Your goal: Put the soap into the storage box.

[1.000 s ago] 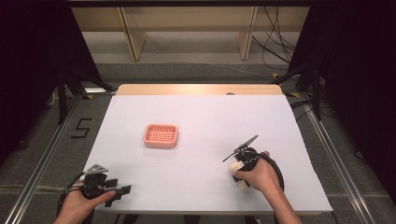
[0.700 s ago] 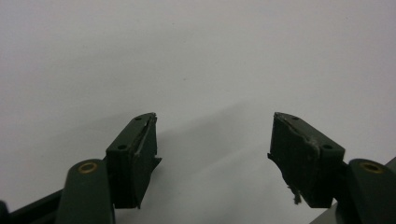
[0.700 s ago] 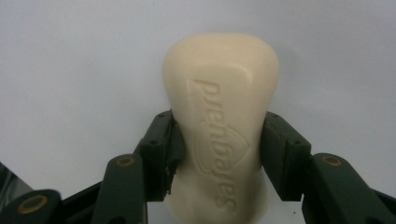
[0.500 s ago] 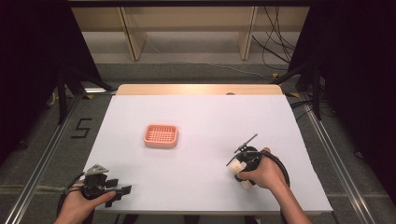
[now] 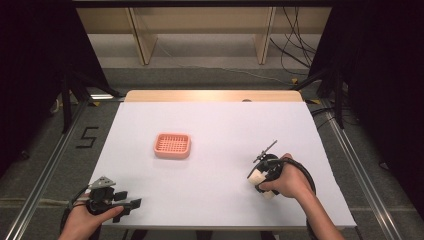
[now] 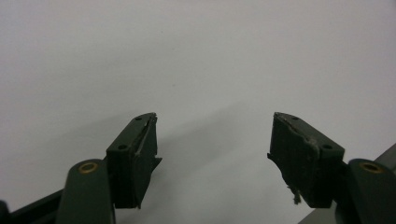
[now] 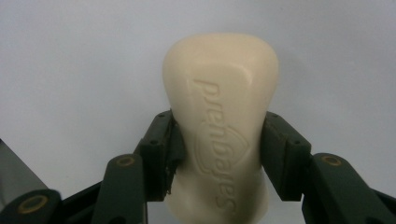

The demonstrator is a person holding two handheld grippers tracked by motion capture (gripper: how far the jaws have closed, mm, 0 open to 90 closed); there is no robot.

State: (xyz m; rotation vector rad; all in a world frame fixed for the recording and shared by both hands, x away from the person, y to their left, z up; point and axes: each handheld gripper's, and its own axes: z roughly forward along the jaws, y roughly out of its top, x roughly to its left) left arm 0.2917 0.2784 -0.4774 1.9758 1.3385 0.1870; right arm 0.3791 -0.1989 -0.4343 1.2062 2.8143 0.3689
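Soap (image 7: 220, 126) clamped in the right gripper (image 7: 219, 154), both black jaws pressed flat against its long sides. Bar is cream-coloured, smooth, rounded at the corners, slightly waisted where the jaws bite. Raised lettering and a shield-like emblem run down its upper face; letters read upside down in the right gripper view and are not fully legible. Far end of the bar sticks out well beyond the jaw tips; near end passes back between the jaw arms. White table surface (image 7: 70, 60) lies behind and around it.

High view: right gripper (image 5: 260, 176) held in the right hand (image 5: 287, 181) over the table's right half, soap (image 5: 256, 177) showing as a pale block at its front. Cannot tell whether the bar touches the table (image 5: 220, 125) or hangs just above it.

Left gripper (image 6: 212, 144): jaws spread wide, only bare white table between them. In the high view it (image 5: 127, 204) sits in the left hand (image 5: 85, 220) at the table's near left corner, well apart from the right gripper.

Pink basket (image 5: 172, 145), shallow, grid-floored, rounded corners, lies ahead of the left gripper and off to the left of the right gripper, well clear of both.
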